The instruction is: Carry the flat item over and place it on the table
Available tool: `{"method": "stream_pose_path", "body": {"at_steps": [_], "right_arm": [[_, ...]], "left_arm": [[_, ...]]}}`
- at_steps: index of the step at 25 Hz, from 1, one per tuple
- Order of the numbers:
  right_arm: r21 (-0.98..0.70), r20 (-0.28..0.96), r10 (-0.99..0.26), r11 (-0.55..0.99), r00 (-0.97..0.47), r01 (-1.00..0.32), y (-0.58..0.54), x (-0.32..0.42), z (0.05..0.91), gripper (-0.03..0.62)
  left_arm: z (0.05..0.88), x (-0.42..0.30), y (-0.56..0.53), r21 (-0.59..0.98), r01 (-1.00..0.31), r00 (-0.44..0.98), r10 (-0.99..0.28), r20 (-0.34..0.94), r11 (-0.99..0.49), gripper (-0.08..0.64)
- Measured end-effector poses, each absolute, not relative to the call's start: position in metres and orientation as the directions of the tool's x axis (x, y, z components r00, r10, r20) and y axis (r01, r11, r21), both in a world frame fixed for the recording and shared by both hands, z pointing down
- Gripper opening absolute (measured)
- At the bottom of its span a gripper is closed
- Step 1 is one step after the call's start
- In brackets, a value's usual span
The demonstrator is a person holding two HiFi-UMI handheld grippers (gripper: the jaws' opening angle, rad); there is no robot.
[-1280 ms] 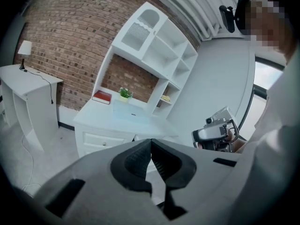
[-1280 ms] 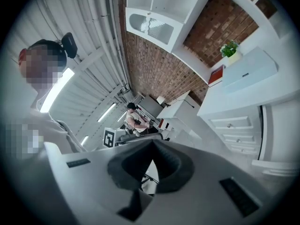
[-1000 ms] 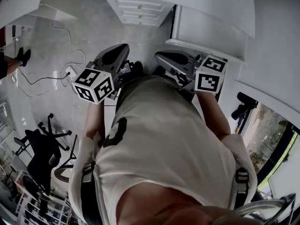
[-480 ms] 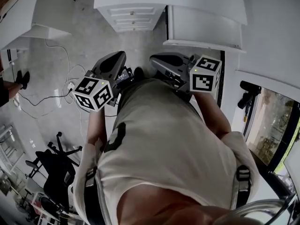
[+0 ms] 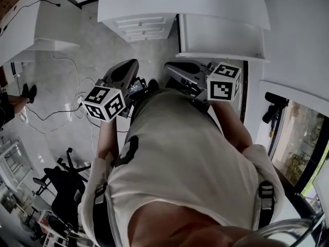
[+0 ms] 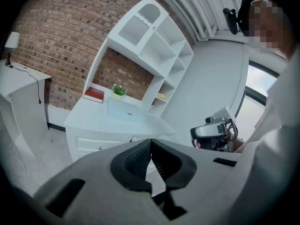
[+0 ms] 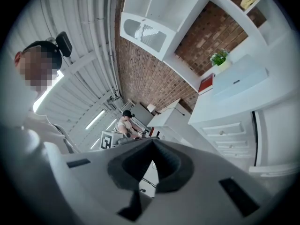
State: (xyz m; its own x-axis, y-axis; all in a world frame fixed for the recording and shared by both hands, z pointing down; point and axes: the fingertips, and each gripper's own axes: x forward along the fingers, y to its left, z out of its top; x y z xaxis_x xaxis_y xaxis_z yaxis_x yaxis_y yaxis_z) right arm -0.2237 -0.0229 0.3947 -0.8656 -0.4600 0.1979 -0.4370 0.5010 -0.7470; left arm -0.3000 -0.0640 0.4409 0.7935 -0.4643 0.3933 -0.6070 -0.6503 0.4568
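Observation:
A flat pale blue item [image 6: 123,110] lies on top of a white drawer cabinet [image 5: 139,22] ahead of me; the right gripper view shows this flat item [image 7: 239,81] too. Both grippers are held close to my chest, well short of the cabinet. The left gripper [image 5: 127,67] is shut with nothing in it, its pads [image 6: 140,156] pressed together. My right gripper [image 5: 172,68] is likewise shut and empty, pads [image 7: 161,161] meeting. Neither touches anything.
A red book [image 6: 93,94] and a small plant [image 6: 118,91] sit beside the flat item under white shelves [image 6: 154,41]. Cables [image 5: 56,107] trail on the floor at left, near an office chair [image 5: 67,179]. A second person [image 7: 125,121] sits far off.
The white cabinet has slid lower and closer in the head view as I move toward it. Both grippers stay shut at my chest.

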Motion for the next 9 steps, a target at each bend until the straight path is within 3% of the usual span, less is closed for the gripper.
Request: {"method": "stream_pose_path", "body": {"at_steps": [9], "right_arm": [[-0.760, 0.150, -0.423, 0.529, -0.894, -0.378, -0.079, -0.156, 0.395, 0.009]], "left_arm": [[0.428, -0.238, -0.125, 0.393, -0.663, 0.746, -0.521, 0.416, -0.637, 0.020]]}}
